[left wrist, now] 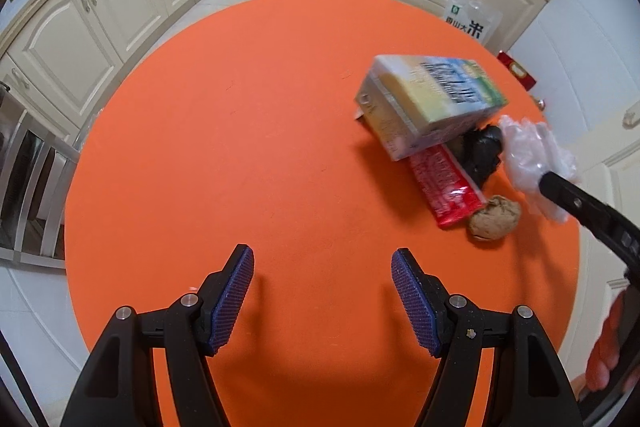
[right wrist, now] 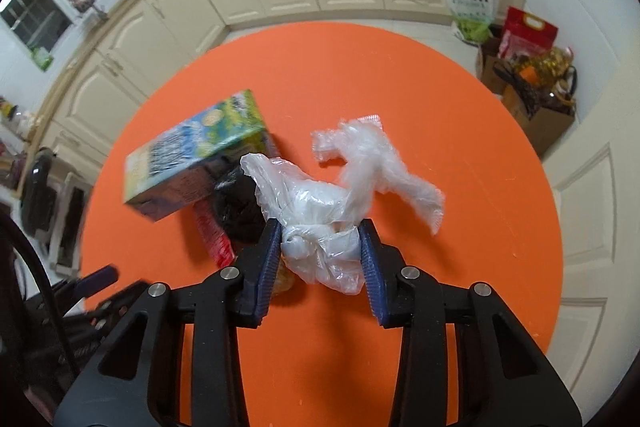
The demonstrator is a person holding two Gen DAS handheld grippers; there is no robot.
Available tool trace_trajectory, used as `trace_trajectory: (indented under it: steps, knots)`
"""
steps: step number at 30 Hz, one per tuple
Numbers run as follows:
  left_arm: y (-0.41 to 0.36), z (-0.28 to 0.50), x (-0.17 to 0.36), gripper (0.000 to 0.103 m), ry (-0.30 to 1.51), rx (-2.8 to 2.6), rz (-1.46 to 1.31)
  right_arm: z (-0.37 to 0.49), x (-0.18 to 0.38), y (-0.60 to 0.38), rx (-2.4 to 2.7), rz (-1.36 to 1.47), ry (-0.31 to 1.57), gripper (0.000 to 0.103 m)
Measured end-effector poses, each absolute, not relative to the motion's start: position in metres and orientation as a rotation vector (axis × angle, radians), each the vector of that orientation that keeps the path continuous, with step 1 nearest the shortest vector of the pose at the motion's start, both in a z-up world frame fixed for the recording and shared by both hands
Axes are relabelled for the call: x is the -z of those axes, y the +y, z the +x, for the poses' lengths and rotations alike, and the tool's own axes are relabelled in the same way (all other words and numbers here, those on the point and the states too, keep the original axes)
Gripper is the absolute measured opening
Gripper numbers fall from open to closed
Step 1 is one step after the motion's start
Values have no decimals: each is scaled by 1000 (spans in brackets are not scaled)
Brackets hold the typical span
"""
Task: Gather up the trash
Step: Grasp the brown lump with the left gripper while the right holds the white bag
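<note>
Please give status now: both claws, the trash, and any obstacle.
Right claw shut on clear plastic bag. Left claw open, empty, above orange table. Carton, red wrapper, black bag, brown wad remain. No obstacle.

My left gripper (left wrist: 322,293) hangs with its blue pads apart over bare orange desk (left wrist: 240,155), nothing between them. Off to the right I see a tilted carton (left wrist: 430,99) leaning over a red wrapper (left wrist: 444,187) and a crumpled black bag (left wrist: 482,153). A brown paper wad (left wrist: 495,217) lies just beside the wrapper. My right gripper (left wrist: 560,187) comes in from the right edge, clear crumpled plastic (left wrist: 532,157) bunched at its tip.
</note>
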State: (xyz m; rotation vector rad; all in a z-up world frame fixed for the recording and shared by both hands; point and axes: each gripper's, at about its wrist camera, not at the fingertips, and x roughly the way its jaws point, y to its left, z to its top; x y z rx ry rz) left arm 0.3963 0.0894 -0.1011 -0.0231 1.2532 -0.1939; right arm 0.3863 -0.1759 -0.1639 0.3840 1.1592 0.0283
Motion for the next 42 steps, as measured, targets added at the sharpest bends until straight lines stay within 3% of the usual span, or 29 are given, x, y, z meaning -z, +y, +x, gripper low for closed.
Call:
trace_trajectory:
  steps: [13,27,32,33,34,42]
  knots:
    - [7,381,88,68,1278,322,-29,311,128,-241,29,468,999,37]
    - [-46,409,105,65,1315,138,-154,323,170,-290,-1,527,1045,37]
    - [-58,414,110,55,1305,92,-114,332,179,-295,-15,530,1048,37]
    - [-57,413,108,48,1289,78,-119,333,180,-295,-14,530,1048,37]
    - [-54,413,106,34,1265,52,-130,335,182,-296,-16,530,1050,37]
    - [-42,418,106,32,1285,130,-157,343,190,-292,-23,536,1077,37]
